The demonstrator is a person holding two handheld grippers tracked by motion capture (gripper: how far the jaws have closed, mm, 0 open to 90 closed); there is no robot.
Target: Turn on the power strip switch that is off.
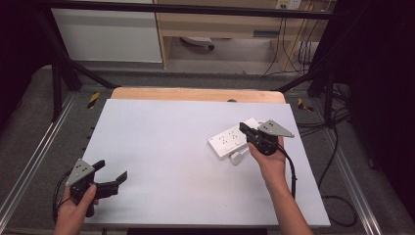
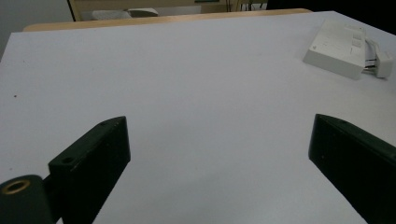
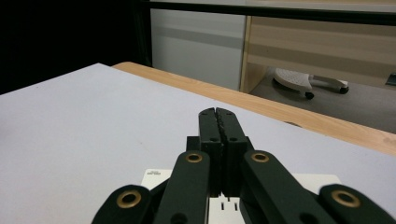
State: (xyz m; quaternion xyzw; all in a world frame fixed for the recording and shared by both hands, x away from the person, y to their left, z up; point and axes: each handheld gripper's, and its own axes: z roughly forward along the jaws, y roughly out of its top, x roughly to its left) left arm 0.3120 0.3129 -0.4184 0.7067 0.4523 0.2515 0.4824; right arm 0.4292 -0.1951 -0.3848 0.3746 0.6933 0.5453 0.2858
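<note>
Nearest, left gripper (image 1: 113,171) at table's (image 1: 161,161) front-left corner, jaws spread wide, grasping nothing, hand (image 1: 73,210) low. Farther right, right gripper (image 1: 243,128) pressed closed, empty, over white power strip (image 1: 234,138). Plug (image 1: 237,157) touches strip's near edge. Left gripper view: strip (image 2: 337,47) far right, well apart. Right gripper view: sockets under closed jaws.

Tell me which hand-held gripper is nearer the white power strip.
Right. The right hand-held gripper hangs directly over the white power strip, jaws shut. The left hand-held gripper sits open at the near left corner of the table, far from it.
</note>
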